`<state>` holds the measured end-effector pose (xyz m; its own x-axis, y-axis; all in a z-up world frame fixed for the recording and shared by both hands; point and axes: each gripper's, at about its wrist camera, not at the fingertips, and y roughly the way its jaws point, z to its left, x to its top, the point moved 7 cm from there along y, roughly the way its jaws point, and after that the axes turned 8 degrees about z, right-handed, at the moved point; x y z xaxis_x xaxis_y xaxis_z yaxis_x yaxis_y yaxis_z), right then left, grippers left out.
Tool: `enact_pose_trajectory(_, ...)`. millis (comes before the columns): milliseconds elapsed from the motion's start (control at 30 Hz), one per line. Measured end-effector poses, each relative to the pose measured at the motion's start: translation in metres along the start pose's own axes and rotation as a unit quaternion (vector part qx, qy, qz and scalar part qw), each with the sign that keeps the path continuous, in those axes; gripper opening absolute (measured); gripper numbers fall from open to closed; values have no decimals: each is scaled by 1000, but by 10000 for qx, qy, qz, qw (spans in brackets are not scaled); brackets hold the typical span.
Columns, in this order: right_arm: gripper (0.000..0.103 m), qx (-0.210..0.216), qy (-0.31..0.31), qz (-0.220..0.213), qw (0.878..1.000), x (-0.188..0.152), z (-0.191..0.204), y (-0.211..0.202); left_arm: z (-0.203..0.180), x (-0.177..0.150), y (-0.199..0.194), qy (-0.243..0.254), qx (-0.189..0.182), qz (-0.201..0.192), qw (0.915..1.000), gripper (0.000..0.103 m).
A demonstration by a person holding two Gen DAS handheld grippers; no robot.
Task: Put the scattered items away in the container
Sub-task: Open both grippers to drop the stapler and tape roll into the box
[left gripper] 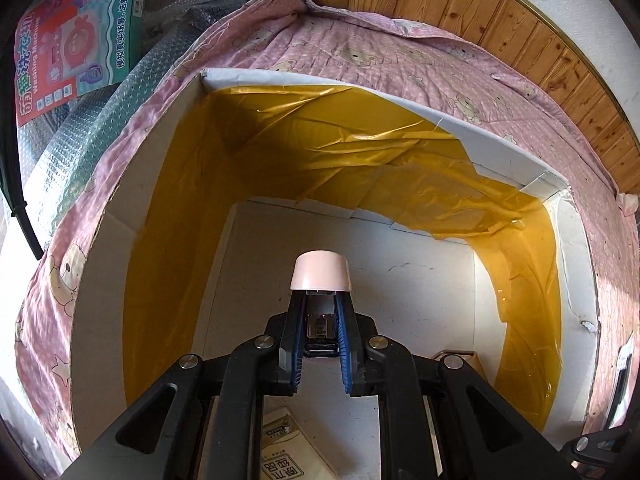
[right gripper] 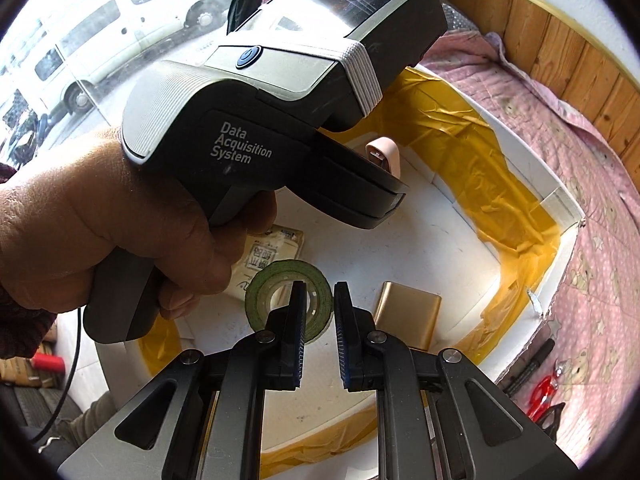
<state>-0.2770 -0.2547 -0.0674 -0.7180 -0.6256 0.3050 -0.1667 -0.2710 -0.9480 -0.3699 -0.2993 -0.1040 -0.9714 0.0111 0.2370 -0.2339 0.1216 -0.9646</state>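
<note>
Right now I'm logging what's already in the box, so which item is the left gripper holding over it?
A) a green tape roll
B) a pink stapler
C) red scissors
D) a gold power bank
B: the left gripper has its jaws clamped on the pink stapler, held above the white box floor.

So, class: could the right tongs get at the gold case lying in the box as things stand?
Probably yes. The right tongs hang open and empty above the white box, and the gold case lies uncovered just beside them. The green tape roll sits on the other side, apart from it.
</note>
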Motion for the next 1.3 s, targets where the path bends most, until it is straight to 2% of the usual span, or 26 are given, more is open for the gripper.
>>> enact_pose_trajectory(167, 16, -7, 6, -36, 10000, 3, 2, 0, 9, 1, 3, -66, 36, 29, 10000, 18)
enact_pose_trajectory(233, 16, -6, 48, -64, 10000, 3, 2, -1, 11, 2, 2, -139, 23, 17, 9999, 29)
enact_pose_trajectory(367, 16, 87, 174, -122, 9997, 3, -1, -5, 13, 3, -2, -177, 62, -23, 9998, 36)
enact_pose_trajectory(867, 16, 442, 700, -593, 9948, -16, -6, -37, 9, -5, -47, 5, 10, -362, 9993, 37)
enact_pose_trajectory(1100, 16, 613, 830, -756, 9918, -31, 4, -48, -8, -27, -82, 288, 226, -742, 9966, 37)
enact_pose_trajectory(1300, 17, 783, 957, -1016, 9871, -48, 14, -68, -27, -54, -115, 499, 154, -988, 9937, 38)
